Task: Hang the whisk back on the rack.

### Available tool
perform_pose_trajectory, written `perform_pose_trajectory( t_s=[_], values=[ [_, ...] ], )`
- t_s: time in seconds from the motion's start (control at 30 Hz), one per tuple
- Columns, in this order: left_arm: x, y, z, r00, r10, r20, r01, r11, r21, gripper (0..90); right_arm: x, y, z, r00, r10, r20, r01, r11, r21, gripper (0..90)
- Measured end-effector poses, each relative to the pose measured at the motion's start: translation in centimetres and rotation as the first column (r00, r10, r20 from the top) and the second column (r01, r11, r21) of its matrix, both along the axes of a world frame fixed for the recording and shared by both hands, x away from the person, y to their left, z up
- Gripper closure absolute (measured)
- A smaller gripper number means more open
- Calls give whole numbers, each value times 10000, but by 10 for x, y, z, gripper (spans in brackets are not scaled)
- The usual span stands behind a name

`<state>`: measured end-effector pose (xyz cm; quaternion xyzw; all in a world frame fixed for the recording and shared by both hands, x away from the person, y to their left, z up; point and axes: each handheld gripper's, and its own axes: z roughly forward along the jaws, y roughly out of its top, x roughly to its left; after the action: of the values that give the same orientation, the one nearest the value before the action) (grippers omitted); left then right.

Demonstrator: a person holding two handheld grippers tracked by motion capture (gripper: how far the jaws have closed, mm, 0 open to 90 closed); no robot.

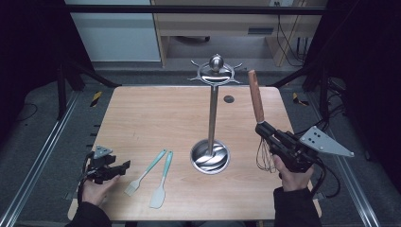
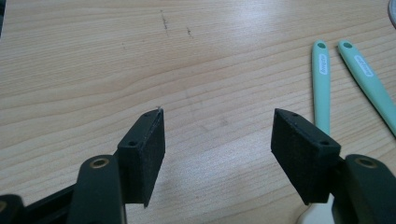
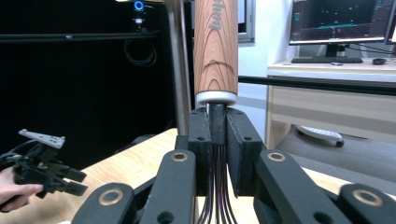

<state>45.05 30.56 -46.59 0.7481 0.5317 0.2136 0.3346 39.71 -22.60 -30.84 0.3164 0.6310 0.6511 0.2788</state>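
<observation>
My right gripper (image 1: 263, 128) is shut on a whisk (image 1: 257, 99), held upright above the table's right side: wooden handle up, dark wire loops (image 1: 265, 158) hanging below the jaws. In the right gripper view the pads clamp the whisk's neck (image 3: 217, 122) just under the wooden handle (image 3: 215, 51). A steel utensil stand (image 1: 212, 111) with a round base (image 1: 210, 157) and hooked top rises at the table's middle, left of the whisk. My left gripper (image 1: 124, 167) rests open at the near left, nothing between its pads (image 2: 144, 154). Two mint-handled utensils, a brush (image 1: 145, 173) and a spatula (image 1: 161, 181), lie right of it.
The wooden table (image 1: 151, 113) has a small dark hole (image 1: 229, 99) near its far edge. Metal rails run along both sides of the table. The stand's pole (image 3: 178, 65) shows close beside the whisk in the right gripper view; a desk with monitors stands beyond.
</observation>
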Motion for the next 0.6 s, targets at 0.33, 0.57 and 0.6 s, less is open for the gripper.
perform_pose_trajectory(
  t_s=[0.33,0.57,0.6],
  values=[
    [0,1,0,10000,9,0,-9,10000,18,350,-2,6,1,9993,376,52,-375,9993,-83,811],
    [0,1,0,10000,16,3,-16,10000,24,349,1,9,-1,9986,528,-84,-528,9986,-93,810],
    [0,1,0,10000,17,5,-17,10000,24,349,1,10,-1,9985,542,-71,-543,9984,-159,811]
  ],
)
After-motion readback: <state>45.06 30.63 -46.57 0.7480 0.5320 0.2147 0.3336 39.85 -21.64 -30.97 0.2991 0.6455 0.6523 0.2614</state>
